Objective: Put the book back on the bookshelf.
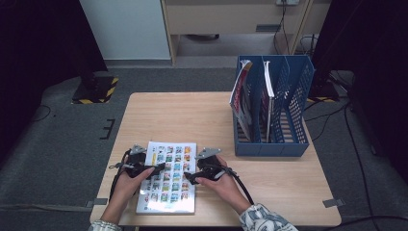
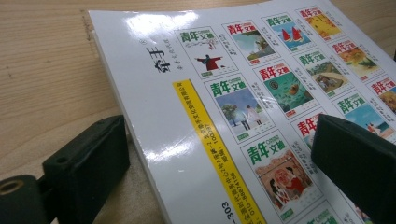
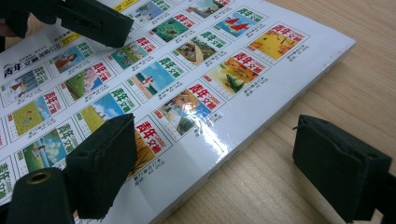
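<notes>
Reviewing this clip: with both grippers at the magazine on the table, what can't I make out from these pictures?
- Magazine near corner: high view, covered by the left hand.
- Small print under its cover thumbnails: too small in the left gripper view, blurred in the right gripper view.
- Titles of the books in the blue file rack: high view, too small, rack walls hide them.
- Contact of the left gripper and right gripper jaws with the cover: each straddles an edge, unclear.

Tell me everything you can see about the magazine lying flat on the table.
The magazine is a thin, glossy, white-covered booklet lying flat and closed near the front edge of the wooden table. Its cover shows rows of small colourful pictures with red and green Chinese titles, plus a yellow strip along one side. The left gripper and right gripper straddle opposite edges, one jaw over the cover and one beside it on each; jaws stand open.
</notes>
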Demonstrator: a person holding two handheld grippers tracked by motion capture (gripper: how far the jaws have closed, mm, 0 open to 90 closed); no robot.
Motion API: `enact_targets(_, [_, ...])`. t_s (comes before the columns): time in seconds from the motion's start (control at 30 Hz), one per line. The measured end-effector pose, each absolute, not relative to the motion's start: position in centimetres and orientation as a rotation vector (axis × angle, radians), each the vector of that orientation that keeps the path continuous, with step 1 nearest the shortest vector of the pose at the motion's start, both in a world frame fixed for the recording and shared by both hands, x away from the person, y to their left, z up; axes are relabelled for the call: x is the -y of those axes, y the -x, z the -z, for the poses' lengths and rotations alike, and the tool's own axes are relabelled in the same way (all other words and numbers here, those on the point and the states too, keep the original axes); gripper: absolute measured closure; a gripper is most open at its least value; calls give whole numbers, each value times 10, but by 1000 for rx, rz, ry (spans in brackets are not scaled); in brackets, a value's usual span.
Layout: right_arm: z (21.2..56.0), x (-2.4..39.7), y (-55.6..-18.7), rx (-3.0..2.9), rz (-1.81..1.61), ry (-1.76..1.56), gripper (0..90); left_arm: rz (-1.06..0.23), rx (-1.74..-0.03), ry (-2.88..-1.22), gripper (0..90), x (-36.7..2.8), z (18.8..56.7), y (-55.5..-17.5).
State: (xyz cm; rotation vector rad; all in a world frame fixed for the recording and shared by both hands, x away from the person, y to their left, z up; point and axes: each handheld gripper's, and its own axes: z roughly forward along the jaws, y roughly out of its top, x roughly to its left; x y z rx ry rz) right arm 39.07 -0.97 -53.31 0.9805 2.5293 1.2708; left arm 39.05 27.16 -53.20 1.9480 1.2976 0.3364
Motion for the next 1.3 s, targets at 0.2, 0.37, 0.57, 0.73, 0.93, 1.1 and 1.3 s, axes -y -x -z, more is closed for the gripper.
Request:
enact_targets(0.2, [537, 9, -390, -2534, -1316, -1019, 141, -341, -1301, -1947, 16, -270, 532, -391])
enact_targets(0.37, [538, 8, -390, -2554, -1327, -1034, 141, -334, -1318, -1961, 25, -269, 530, -392])
enact_targets(0.57, [538, 5, -389, -2563, -1328, -1028, 136, -334, -1338, -1954, 82, -271, 527, -391])
enact_targets(0.73, [538, 5, -389, -2561, -1328, -1027, 136, -352, -1357, -1947, 172, -274, 523, -390])
enact_targets(0.93, [538, 5, -389, -2561, -1330, -1026, 135, -357, -1362, -1896, 255, -277, 514, -387])
enact_targets(1.1, [538, 5, -388, -2563, -1330, -1029, 134, -346, -1325, -1847, 304, -280, 504, -382])
enact_targets(1.3, [538, 5, -389, -2567, -1329, -1024, 134, -241, -1270, -1895, 385, -274, 506, -379])
